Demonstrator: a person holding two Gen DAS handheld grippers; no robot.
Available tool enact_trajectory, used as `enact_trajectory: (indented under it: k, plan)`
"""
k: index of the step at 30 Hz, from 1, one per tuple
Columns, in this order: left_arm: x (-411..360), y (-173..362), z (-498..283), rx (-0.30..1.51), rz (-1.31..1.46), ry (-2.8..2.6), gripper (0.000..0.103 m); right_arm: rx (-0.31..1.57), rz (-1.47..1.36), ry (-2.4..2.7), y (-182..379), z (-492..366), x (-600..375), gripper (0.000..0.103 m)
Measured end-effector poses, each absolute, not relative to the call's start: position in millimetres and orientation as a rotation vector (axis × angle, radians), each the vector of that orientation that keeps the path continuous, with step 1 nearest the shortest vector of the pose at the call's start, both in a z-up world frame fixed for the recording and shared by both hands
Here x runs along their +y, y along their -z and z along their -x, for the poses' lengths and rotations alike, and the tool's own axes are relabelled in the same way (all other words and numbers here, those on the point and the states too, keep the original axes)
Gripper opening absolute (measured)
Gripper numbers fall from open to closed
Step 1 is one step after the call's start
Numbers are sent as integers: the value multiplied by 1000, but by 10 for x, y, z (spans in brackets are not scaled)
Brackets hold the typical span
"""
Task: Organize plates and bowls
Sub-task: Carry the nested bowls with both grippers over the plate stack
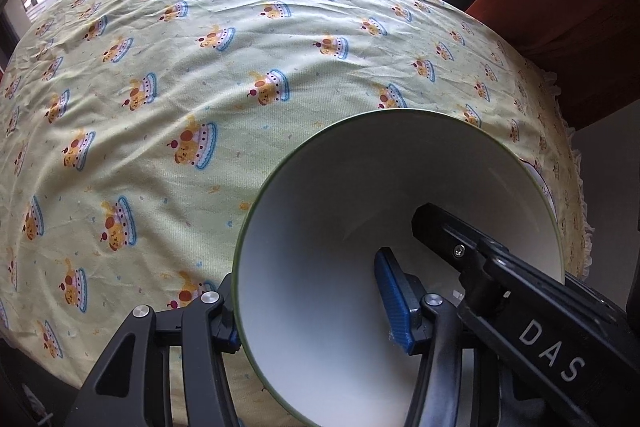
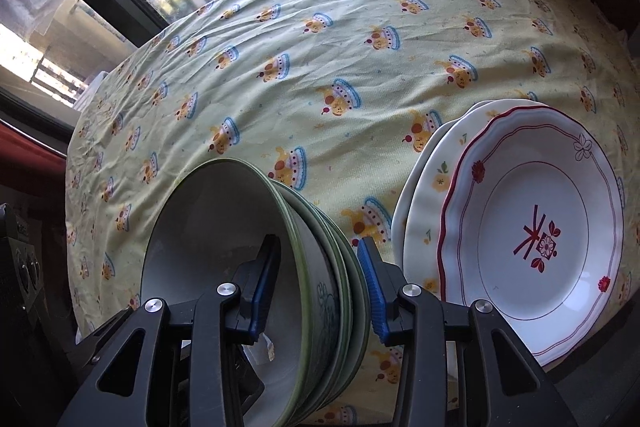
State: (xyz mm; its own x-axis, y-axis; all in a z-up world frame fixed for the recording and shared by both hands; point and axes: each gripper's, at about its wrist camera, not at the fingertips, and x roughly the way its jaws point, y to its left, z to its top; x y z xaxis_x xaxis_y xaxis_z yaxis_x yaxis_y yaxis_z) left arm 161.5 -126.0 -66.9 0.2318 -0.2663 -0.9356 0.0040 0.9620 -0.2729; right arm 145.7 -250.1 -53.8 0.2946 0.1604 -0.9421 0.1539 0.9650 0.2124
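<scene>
1. We see the left hand-held gripper [image 1: 316,301] pinching the wall of a white, green-rimmed bowl [image 1: 360,195] — one blue pad inside, the other outside.
2. The right hand-held gripper [image 2: 318,285] clamps the rims of a stack of green-rimmed bowls [image 2: 240,227], jaws partly apart.
3. Both sit over the table [image 2: 280,39] with its cake-print cloth — a plate stack [image 2: 532,227] lies just right of the bowls.

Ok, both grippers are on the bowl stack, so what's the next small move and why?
Probably lift the stack of green-rimmed bowls straight up a little with both grippers together. The left gripper and right gripper each straddle opposite rims, jaws apparently pressing, and the stacked plates sit close beside, so sliding sideways risks a knock.
</scene>
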Motion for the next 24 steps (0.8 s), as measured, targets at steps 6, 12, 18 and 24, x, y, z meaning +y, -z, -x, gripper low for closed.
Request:
enact_trajectory:
  k: [6, 12, 18, 24]
  plan:
    - [-1355, 425, -1536, 1273, 215, 182, 53, 1236, -277, -14, 306, -1385, -2579, 43]
    - [-1573, 255, -1461, 1227, 194, 181, 53, 1205, -277, -27, 129, -1299, -2773, 43]
    - [-1858, 146, -1403, 1186, 200, 177, 53, 1167, -250, -36, -28, -1225, -3042, 43]
    - [-2123, 88, -1343, 1159, 215, 160, 53, 1149, -236, -57, -89, -1176, -3330, 43]
